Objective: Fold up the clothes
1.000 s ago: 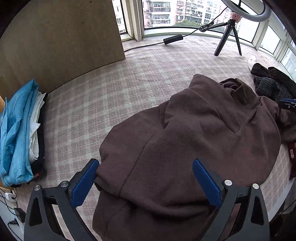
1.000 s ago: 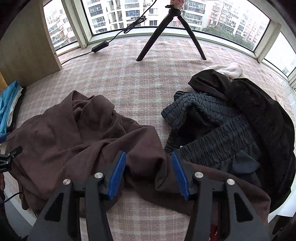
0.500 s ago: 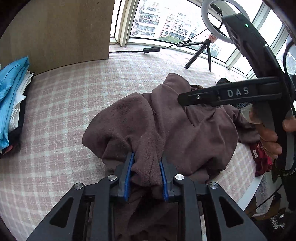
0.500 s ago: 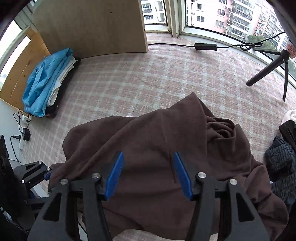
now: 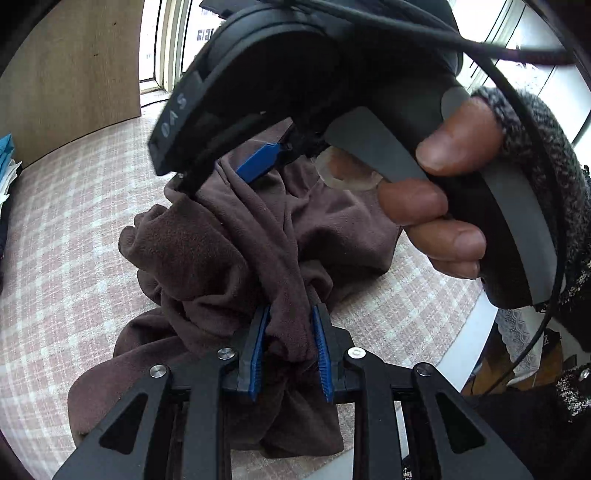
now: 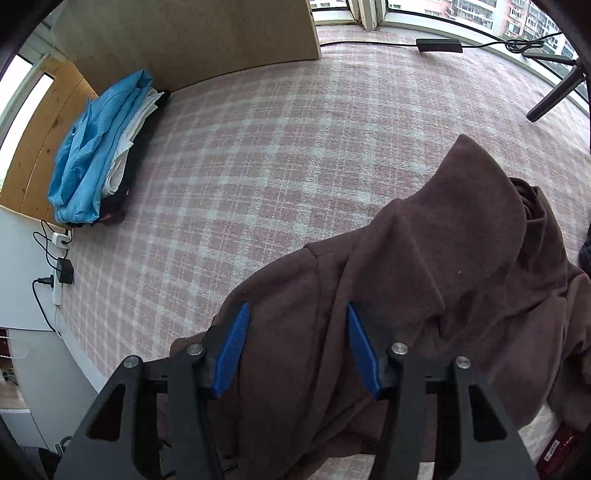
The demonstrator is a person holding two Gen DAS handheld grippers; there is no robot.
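Note:
A brown fleece garment (image 5: 229, 240) lies bunched on the pink checked bed cover (image 5: 55, 258). My left gripper (image 5: 290, 332) is shut on a thick fold of it and holds it lifted. In the left wrist view the right gripper's body and the hand holding it fill the upper right, and one blue pad (image 5: 258, 162) touches the garment's top. In the right wrist view my right gripper (image 6: 295, 347) has its jaws apart, straddling the brown garment (image 6: 461, 266), with cloth between the pads.
A stack of folded clothes, blue on top (image 6: 96, 155), sits at the far left by a wooden board (image 6: 207, 33). A tripod leg (image 6: 554, 96) and a cable with an adapter (image 6: 439, 44) lie near the window. Dark clothes edge in at the right (image 6: 585, 251).
The right gripper has swung in close above the left one. My left gripper stays shut on the fold and has raised it; the garment is more bunched.

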